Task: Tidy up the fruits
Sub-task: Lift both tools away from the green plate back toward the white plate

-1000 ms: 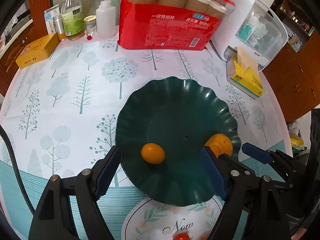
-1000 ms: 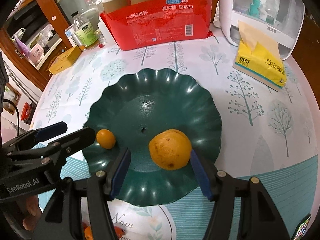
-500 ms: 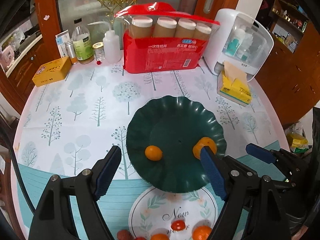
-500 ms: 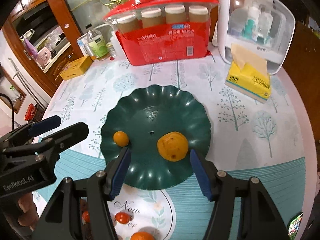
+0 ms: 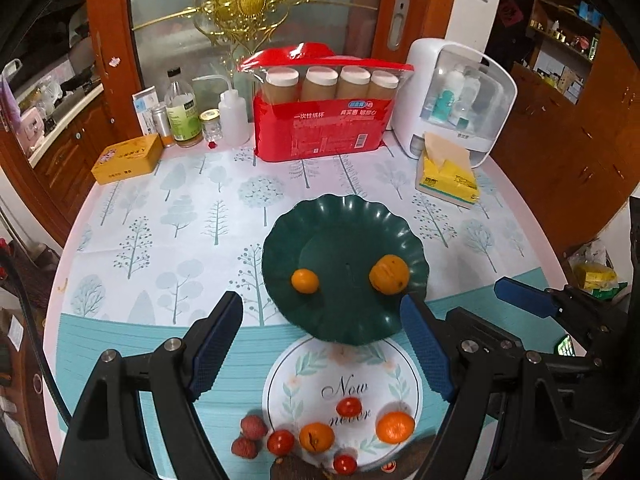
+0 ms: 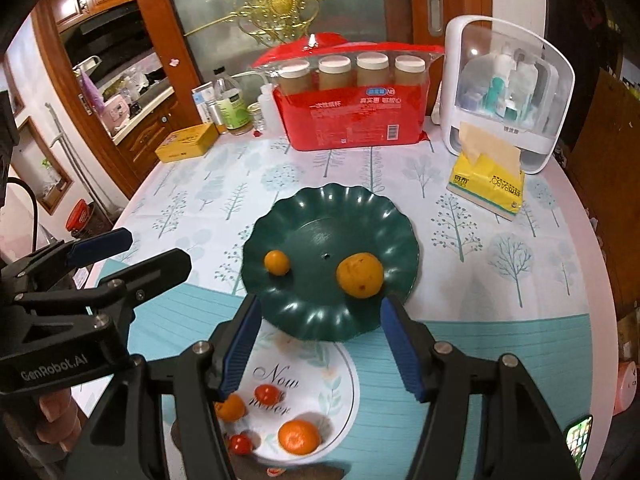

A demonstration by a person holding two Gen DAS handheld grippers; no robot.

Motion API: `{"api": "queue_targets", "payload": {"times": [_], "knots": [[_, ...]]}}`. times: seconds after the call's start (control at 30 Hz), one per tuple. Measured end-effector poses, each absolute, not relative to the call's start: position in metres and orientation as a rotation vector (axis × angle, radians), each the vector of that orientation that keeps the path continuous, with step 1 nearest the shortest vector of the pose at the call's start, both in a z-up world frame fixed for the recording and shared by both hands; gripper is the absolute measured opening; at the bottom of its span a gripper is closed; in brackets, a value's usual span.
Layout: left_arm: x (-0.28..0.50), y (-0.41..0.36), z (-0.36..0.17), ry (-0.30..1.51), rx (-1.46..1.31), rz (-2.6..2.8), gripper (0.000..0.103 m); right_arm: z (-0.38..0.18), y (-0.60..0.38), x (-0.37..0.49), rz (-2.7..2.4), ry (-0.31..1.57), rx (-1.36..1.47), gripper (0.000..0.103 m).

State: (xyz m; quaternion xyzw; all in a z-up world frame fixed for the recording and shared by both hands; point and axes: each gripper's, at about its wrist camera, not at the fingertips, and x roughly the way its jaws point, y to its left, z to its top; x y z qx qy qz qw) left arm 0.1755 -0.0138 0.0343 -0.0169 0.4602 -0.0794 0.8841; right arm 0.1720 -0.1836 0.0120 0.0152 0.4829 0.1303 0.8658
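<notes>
A dark green scalloped plate (image 5: 340,220) (image 6: 320,208) holds a small orange fruit (image 5: 305,281) (image 6: 277,263) on its left and a larger orange (image 5: 389,274) (image 6: 360,275) on its right. Nearer me, on a round printed mat (image 5: 304,376) (image 6: 320,376), lie two oranges (image 5: 395,427) (image 5: 317,437), several cherry tomatoes (image 5: 349,406) and two lychees (image 5: 253,427). My left gripper (image 5: 322,346) is open and empty above the mat. My right gripper (image 6: 320,346) is open and empty, close to the plate's near edge.
At the back of the table stand a red pack of paper cups (image 5: 320,120), a white storage box (image 5: 460,100), a yellow tissue pack (image 5: 446,176), bottles (image 5: 182,112) and a yellow box (image 5: 128,158). The round table's edge curves off on both sides.
Both grippers have pulled back and up from the plate, empty. The mat with loose fruit has come into view. Both fruits stay on the plate.
</notes>
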Motion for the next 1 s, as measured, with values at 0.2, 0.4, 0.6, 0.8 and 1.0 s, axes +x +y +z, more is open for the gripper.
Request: {"api": "queue_targets", "payload": {"times": [0.2, 0.4, 0.6, 0.8, 1.0], "knots": [[0.141, -0.013, 0.041, 0.936, -0.034, -0.153, 0.082, 0.022, -0.182, 0.141, 0.305, 0.99, 0.027, 0.063], [0.112, -0.002, 0.027, 0.953, -0.065, -0.13, 0.085, 0.015, -0.178, 0.113, 0.33, 0.996, 0.005, 0.063], [0.084, 0.013, 0.0, 0.983, -0.08, -0.092, 0.085, -0.012, -0.176, 0.092, 0.329, 1.053, 0.005, 0.063], [0.056, 0.046, -0.022, 0.993, -0.099, -0.006, 0.085, -0.043, -0.175, 0.079, 0.331, 1.123, 0.016, 0.063], [0.038, 0.074, -0.053, 1.036, -0.1, 0.049, 0.085, -0.073, -0.173, 0.07, 0.317, 1.175, 0.003, 0.062]]}}
